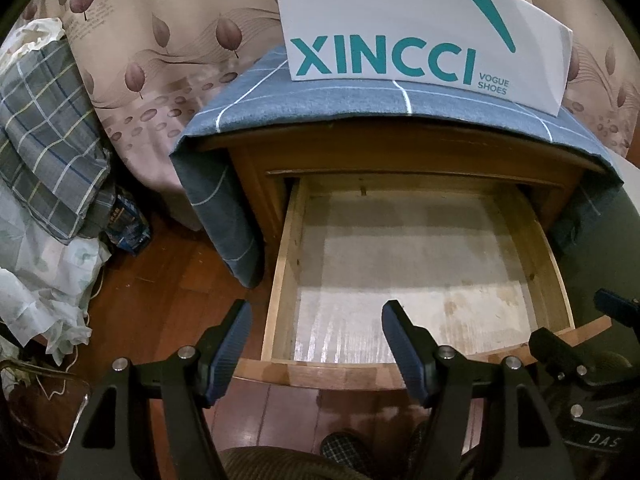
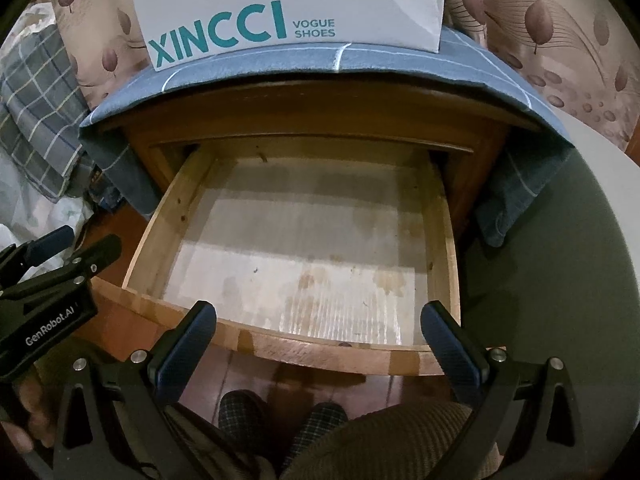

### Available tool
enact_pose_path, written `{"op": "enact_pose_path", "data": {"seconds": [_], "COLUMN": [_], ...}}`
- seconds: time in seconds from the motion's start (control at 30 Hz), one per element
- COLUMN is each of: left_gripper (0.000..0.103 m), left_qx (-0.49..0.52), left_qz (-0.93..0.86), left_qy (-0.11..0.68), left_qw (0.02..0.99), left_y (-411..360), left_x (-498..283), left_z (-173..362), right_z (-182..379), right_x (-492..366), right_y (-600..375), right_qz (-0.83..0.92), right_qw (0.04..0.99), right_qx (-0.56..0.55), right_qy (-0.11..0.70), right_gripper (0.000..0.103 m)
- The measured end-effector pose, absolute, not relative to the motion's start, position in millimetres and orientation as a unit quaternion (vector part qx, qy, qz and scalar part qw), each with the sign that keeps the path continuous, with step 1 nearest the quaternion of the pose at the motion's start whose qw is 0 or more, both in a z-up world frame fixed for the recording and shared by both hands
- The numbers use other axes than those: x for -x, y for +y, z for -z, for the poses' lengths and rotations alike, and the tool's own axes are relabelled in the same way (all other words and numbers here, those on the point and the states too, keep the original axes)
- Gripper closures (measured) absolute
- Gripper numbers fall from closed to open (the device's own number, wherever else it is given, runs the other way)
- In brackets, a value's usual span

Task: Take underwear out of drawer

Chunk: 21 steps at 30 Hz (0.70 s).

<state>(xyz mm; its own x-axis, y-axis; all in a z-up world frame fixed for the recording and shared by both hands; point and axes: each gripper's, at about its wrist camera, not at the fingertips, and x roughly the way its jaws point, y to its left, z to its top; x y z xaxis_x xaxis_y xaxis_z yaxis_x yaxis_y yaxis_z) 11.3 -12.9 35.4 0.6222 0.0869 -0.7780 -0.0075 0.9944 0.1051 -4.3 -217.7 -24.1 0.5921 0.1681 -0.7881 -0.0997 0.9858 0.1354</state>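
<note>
Fingers of the left gripper [image 1: 316, 344], black arms with dark blue ribbed pads, stand well apart with nothing between them, hovering over the front left corner of the pulled-out light wooden drawer [image 1: 280, 280]. Those of the right gripper [image 2: 318, 346] are spread just as wide and also hold nothing, poised above the drawer's front rail [image 2: 320, 350].

Inside, the drawer shows only its pale, stained lining; no underwear can be seen in it or anywhere else in either view.

That drawer belongs to a brown wooden nightstand [image 1: 400, 152], whose top is draped with a blue cloth with thin white check lines [image 1: 320, 104]. On the cloth stands a white shoe box printed XINCCI VOGUE SHOES in teal [image 1: 400, 24]. Behind hangs a beige curtain patterned with brown leaves [image 1: 152, 52].

To the left, a grey plaid fabric bundle [image 1: 44, 128] lies on pale sheets beside the reddish wooden floor [image 1: 168, 280]. Below the drawer front, the person's checked slippers [image 2: 240, 412] rest on the floor.
</note>
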Motion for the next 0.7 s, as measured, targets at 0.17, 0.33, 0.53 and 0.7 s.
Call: {"op": "enact_pose_path", "data": {"seconds": [0.17, 0.33, 0.53, 0.7], "left_gripper": [0.034, 0.034, 0.034, 0.034], "left_qx": [-0.049, -0.054, -0.062, -0.059], "left_qz": [-0.026, -0.022, -0.018, -0.019], "left_qy": [0.434, 0.429, 0.422, 0.427], "left_qw": [0.899, 0.901, 0.904, 0.902], "left_y": [-14.3, -17.2, -20.4, -19.6], "left_x": [-11.2, -10.6, -8.4, -8.8], "left_z": [-34.7, -34.3, -35.4, -35.4], "right_z": [24.7, 24.8, 25.0, 25.9], "right_x": [4.6, 4.6, 4.6, 5.1], "right_y": [-216.9, -216.5, -216.2, -215.5], "right_qz": [-0.074, -0.075, -0.074, -0.074], "right_qw": [0.891, 0.891, 0.891, 0.891], "right_qx": [-0.037, -0.037, -0.036, -0.034], "right_qy": [0.446, 0.447, 0.447, 0.447], "right_gripper": [0.002, 0.002, 0.002, 0.002]}}
